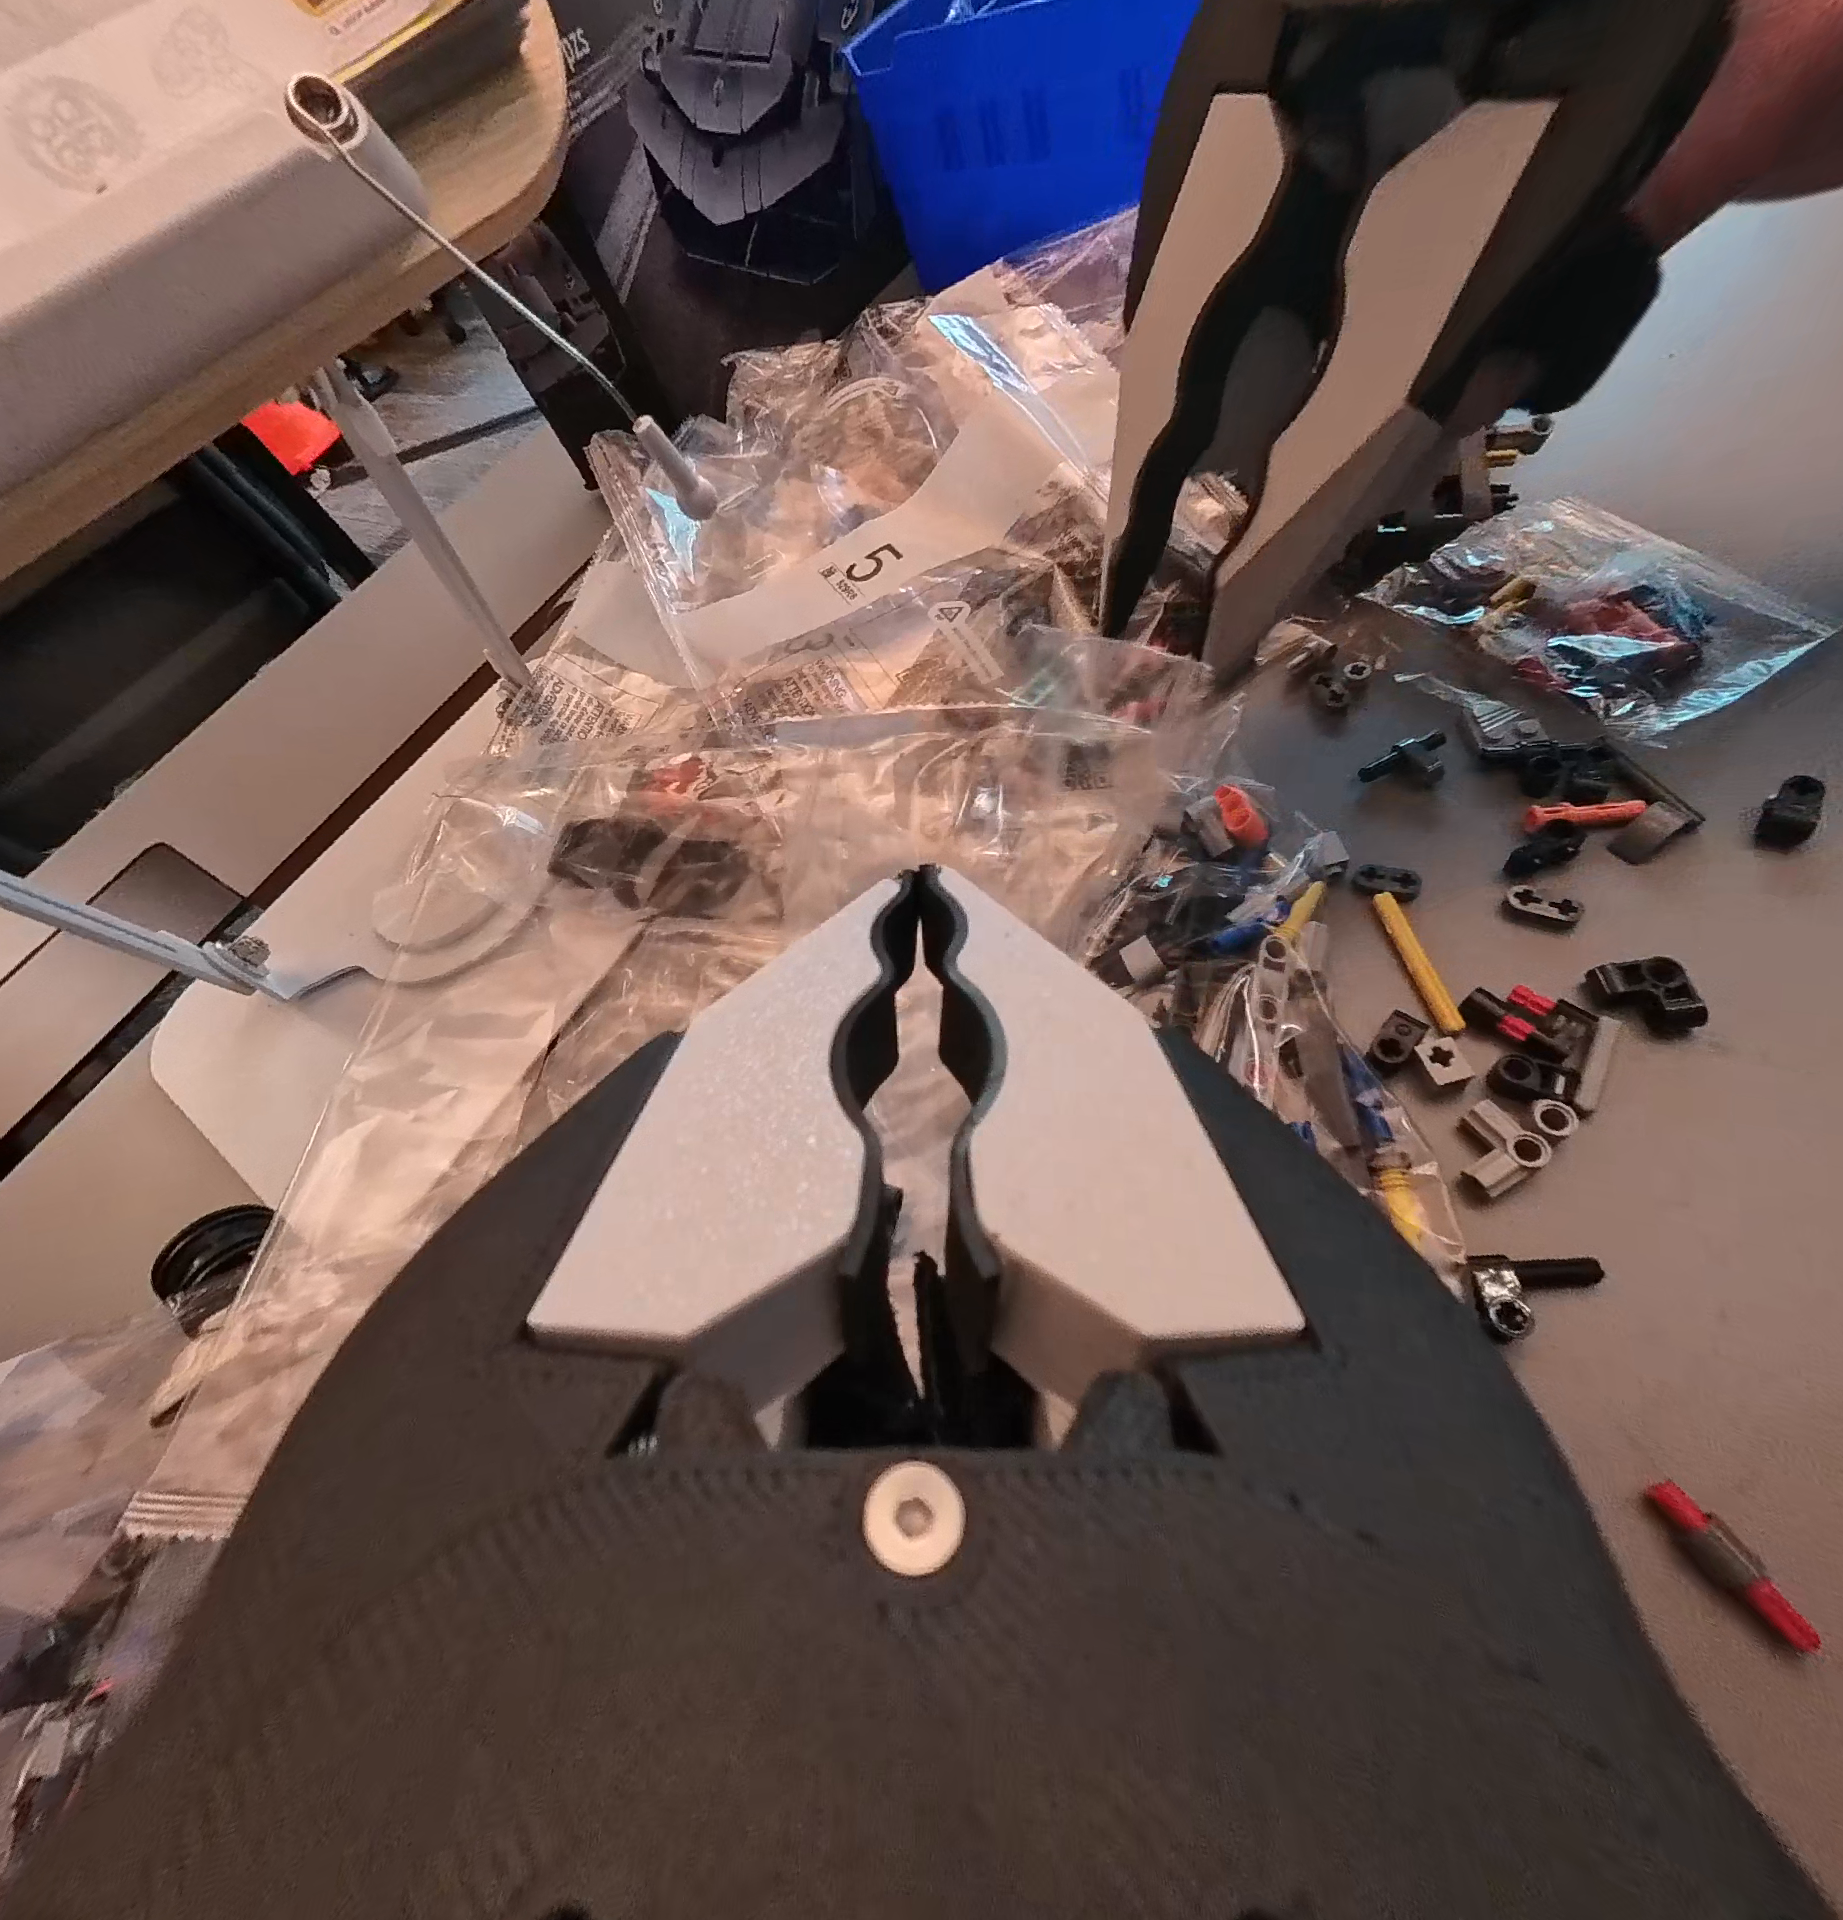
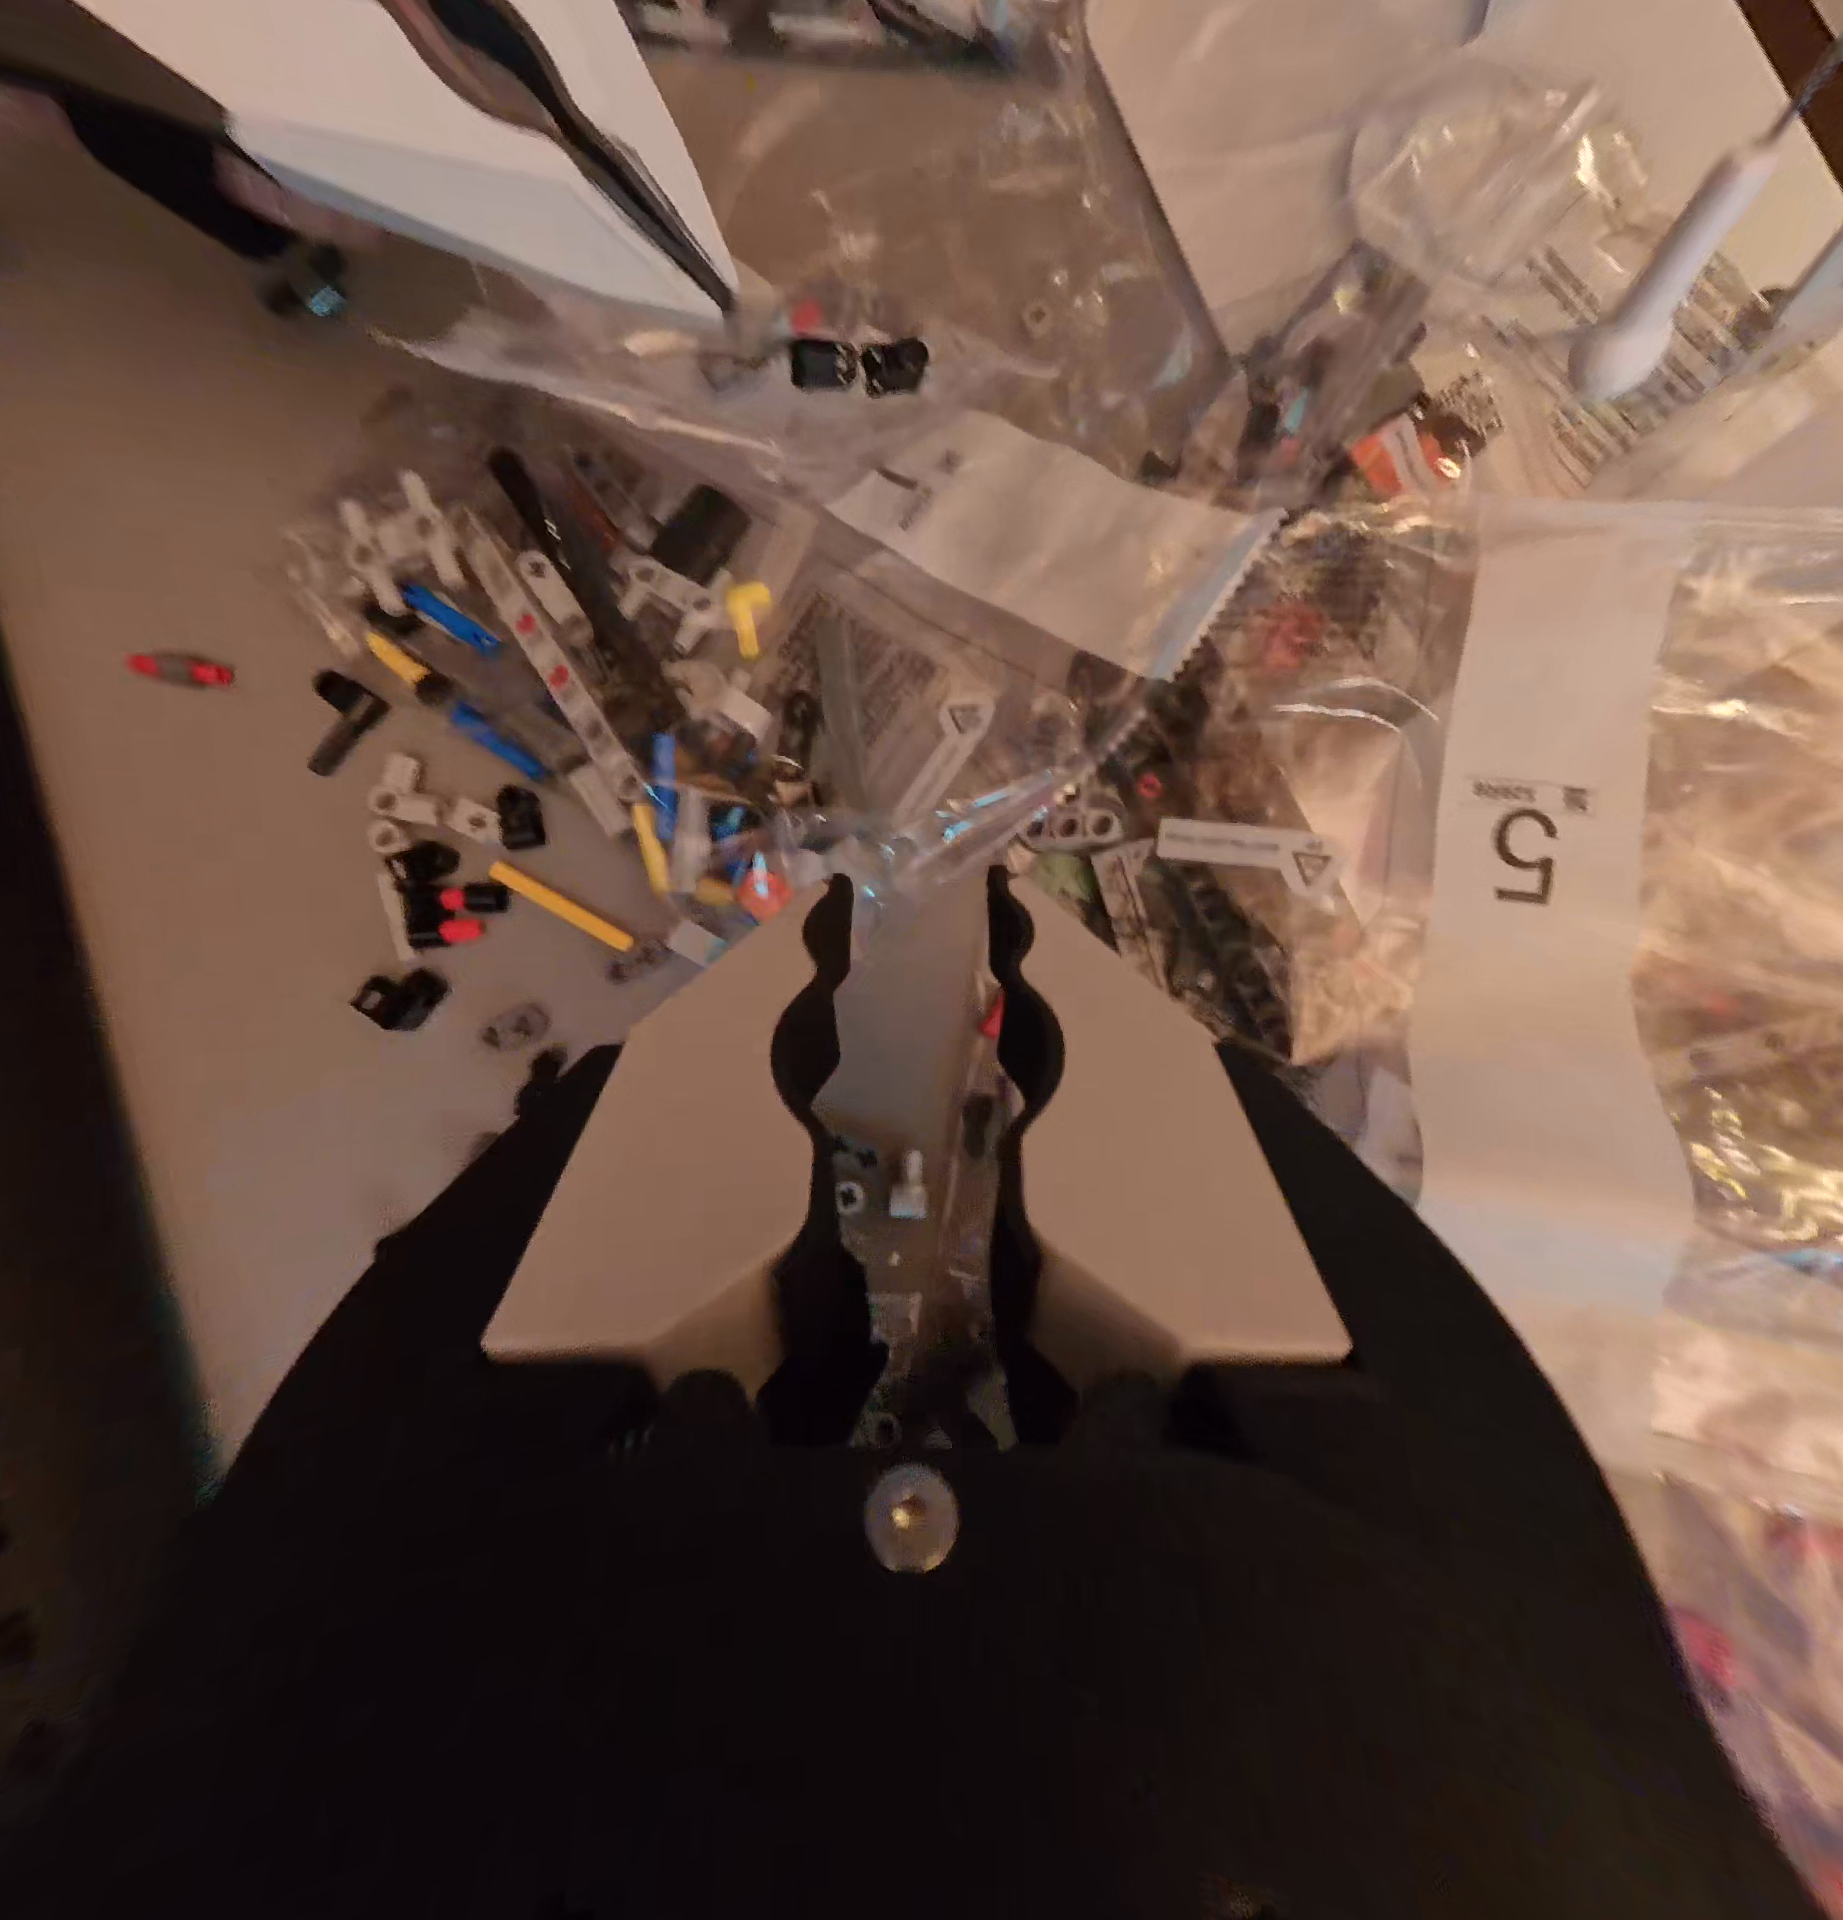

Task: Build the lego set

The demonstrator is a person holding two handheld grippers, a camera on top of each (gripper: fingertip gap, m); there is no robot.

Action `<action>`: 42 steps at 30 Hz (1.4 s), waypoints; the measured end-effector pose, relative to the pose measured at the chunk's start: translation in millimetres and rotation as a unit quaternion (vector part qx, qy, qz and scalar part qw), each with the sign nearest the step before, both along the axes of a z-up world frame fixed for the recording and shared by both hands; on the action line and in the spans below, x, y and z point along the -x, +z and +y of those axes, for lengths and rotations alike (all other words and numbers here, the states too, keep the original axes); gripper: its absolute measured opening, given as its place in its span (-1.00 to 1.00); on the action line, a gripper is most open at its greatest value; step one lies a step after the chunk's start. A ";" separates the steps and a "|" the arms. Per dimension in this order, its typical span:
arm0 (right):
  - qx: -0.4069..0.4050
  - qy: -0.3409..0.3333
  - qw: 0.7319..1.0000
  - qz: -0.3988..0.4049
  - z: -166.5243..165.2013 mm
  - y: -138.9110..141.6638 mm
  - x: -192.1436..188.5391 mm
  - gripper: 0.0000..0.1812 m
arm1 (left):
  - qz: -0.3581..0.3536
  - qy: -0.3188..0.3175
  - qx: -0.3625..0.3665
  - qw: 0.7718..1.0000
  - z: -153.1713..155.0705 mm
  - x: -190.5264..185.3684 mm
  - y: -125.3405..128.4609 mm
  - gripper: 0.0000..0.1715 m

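My left gripper [image 1: 922, 881] is shut, its tips low over a clear bag of black pieces [image 1: 647, 862]; I cannot tell whether it pinches the plastic. It also shows at the top left of the right wrist view [image 2: 725, 296]. My right gripper [image 2: 919, 881] is open, its fingertips on either side of a crinkled fold of clear bag [image 2: 927, 831]. It shows from the front in the left wrist view [image 1: 1171, 644]. Loose Lego Technic pieces [image 1: 1519, 1049] lie on the grey table, among them a yellow axle [image 1: 1416, 961]. A numbered bag [image 2: 1540, 831] lies to the right.
A heap of clear parts bags [image 1: 875, 582] covers the middle. Another bag [image 1: 1623, 623] lies at the far right, a red and grey piece [image 1: 1732, 1569] near me. A blue bin [image 1: 1000, 135] and the set box [image 1: 730, 156] stand behind. A white stand with a wire [image 1: 678, 468] rises at the left. My hands' fingertips stand some 10 cm from each other. From the right gripper's tips to the yellow axle [image 1: 1416, 961] is close to 9 cm. My right wrist view [image 2: 561, 903] looks at it from another angle.
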State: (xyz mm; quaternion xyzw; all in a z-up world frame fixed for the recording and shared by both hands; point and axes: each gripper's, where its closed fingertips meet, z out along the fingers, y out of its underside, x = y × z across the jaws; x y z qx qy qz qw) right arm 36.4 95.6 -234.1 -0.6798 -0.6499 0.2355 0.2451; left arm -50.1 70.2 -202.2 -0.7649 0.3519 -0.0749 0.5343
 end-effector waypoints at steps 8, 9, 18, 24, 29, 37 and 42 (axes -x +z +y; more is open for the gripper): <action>-0.022 0.000 0.996 -0.081 7.1 -30.7 -13.9 -0.74 | 0.002 -0.002 0.001 1.000 -0.2 -1.0 -1.3 -1.00; -0.025 -0.001 0.995 -0.093 8.2 -34.9 -15.7 -0.74 | 0.002 -0.002 0.001 1.000 -0.2 -0.9 -1.4 -1.00; -0.026 0.013 0.995 -0.097 4.4 -39.4 -12.9 -1.00 | 0.002 -0.003 0.001 1.000 0.0 -0.8 -1.2 -1.00; 0.003 0.081 0.995 -0.060 -25.3 -26.5 -4.5 -0.88 | 0.000 -0.004 0.001 1.000 -0.2 -0.8 -1.0 -1.00; -0.026 0.078 0.993 -0.087 -19.9 -31.0 -9.0 -0.83 | 0.004 -0.007 0.004 1.000 -0.2 -2.1 -3.8 -1.00; -0.025 0.052 0.988 -0.143 -10.7 -30.3 -52.6 -0.67 | 0.003 -0.010 0.004 1.000 -0.5 -4.1 -3.2 -1.00; -0.005 0.066 0.983 -0.172 -18.9 -40.7 -62.7 -0.65 | 0.004 -0.013 0.007 1.000 -0.4 -5.7 -5.2 -1.00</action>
